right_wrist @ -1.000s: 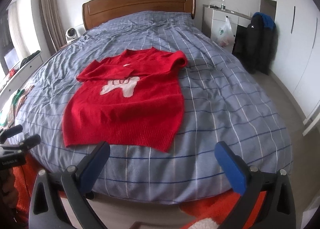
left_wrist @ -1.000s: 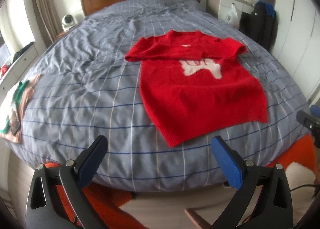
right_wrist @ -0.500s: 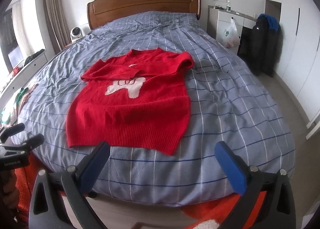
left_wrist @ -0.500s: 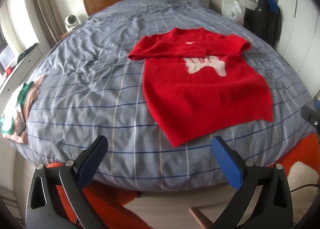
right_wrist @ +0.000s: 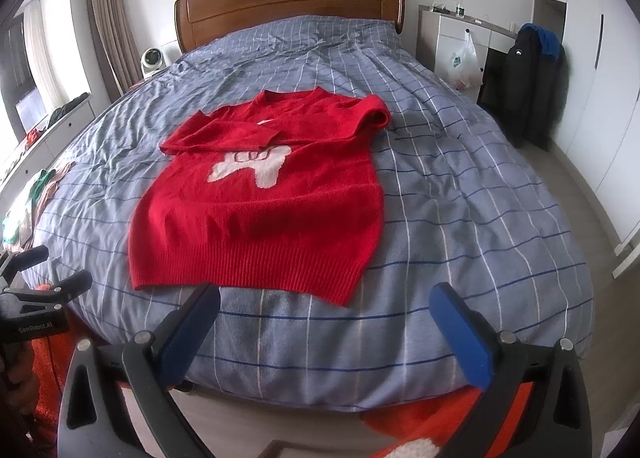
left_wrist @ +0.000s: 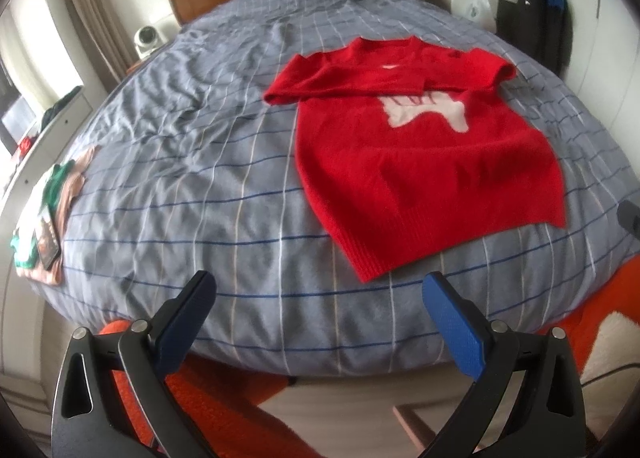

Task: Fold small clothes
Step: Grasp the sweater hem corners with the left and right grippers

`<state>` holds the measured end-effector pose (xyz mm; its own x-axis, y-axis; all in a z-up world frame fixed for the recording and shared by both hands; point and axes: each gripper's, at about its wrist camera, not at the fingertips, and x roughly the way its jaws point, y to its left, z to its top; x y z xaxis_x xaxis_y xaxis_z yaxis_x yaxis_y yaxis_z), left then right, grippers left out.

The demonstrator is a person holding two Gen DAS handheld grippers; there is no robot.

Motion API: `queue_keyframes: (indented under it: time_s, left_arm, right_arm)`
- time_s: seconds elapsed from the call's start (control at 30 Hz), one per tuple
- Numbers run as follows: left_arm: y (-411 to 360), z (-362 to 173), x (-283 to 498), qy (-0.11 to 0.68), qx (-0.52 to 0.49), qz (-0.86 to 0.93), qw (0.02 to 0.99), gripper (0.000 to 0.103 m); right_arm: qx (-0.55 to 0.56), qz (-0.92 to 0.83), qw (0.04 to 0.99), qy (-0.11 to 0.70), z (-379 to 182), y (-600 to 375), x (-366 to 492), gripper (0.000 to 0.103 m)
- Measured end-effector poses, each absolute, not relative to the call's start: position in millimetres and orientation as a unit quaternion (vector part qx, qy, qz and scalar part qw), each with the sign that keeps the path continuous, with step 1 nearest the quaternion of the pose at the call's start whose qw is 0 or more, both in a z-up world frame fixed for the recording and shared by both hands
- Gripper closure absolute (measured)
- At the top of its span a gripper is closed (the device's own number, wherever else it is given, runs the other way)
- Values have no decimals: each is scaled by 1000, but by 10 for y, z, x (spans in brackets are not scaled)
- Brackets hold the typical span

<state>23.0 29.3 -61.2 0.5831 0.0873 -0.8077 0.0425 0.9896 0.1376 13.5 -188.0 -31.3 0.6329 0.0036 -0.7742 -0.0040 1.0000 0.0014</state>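
A red knit sweater (left_wrist: 420,161) with a white animal motif lies flat on the grey checked bed (left_wrist: 200,185), both sleeves folded across its chest, hem toward me. It also shows in the right wrist view (right_wrist: 264,209). My left gripper (left_wrist: 316,298) is open and empty, above the bed's near edge, left of the sweater's hem corner. My right gripper (right_wrist: 324,310) is open and empty, just short of the hem. The left gripper shows at the left edge of the right wrist view (right_wrist: 36,290).
A pile of green and pink clothes (left_wrist: 44,213) lies at the bed's left edge. An orange and white rug (left_wrist: 224,410) covers the floor at the bed's foot. A wooden headboard (right_wrist: 292,5), white cabinet (right_wrist: 456,41) and hanging dark jacket (right_wrist: 528,85) stand behind.
Both grippers have moved forward and a little closer to the bed, so the sweater's hem sits nearer in both views. Both stay open and empty.
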Motion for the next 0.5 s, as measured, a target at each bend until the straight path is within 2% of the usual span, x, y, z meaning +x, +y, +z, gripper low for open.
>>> queue_keyframes:
  time_s: [0.1,0.2,0.4,0.47,0.5]
  left_arm:
    - [371,-676,330,459,56,-17,887,0]
    - [520,-925,584,494,19,-66,867,0]
    - [543,-1345,909,537,-44,-123,834,3]
    - [464,-1436,954,543,-61,-135,827,17]
    - [419,-1481,972,549,-59,-130,824,35]
  right_arm:
    - [-3,17,904,428,-314,-1878,161,0]
    - [6,66,901,429,-367,-2036,310,0]
    - [104,113,850,504,-945,-2517,791,1]
    - [147,145,834,512,-1120,-2536,858,12]
    - [170,161,822,520,-1231,-2532,902,16]
